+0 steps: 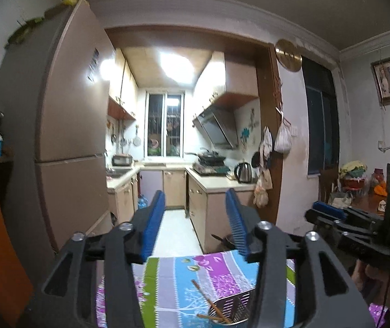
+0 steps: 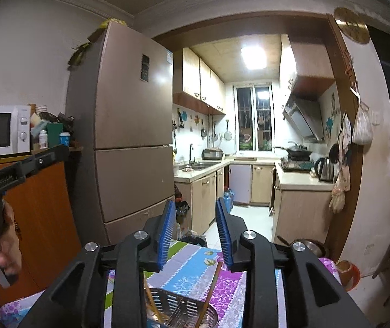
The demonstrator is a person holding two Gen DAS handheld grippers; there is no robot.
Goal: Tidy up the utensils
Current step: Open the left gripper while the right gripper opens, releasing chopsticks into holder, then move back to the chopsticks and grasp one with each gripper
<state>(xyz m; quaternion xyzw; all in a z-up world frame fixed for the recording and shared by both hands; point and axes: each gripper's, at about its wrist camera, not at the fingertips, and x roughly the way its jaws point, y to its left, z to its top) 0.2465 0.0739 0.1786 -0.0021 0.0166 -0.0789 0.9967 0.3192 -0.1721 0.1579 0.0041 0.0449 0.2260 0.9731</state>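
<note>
A perforated metal utensil holder [image 1: 233,310] stands on the colourful striped tablecloth [image 1: 173,281], low in the left wrist view, with wooden chopsticks [image 1: 208,302] leaning in it. It also shows in the right wrist view [image 2: 178,310], with chopsticks [image 2: 211,287] sticking up. My left gripper [image 1: 196,199] is open and empty, raised above the table. My right gripper [image 2: 196,207] is open and empty, above the holder. The right gripper's body [image 1: 358,224] shows at the right of the left wrist view.
A tall brown fridge [image 2: 129,136] stands left of the kitchen doorway. An orange cabinet [image 2: 36,218] with a microwave [image 2: 6,131] is at the far left. A kettle [image 2: 324,169] sits on the counter. Bags [image 2: 361,128] hang on the door frame at right.
</note>
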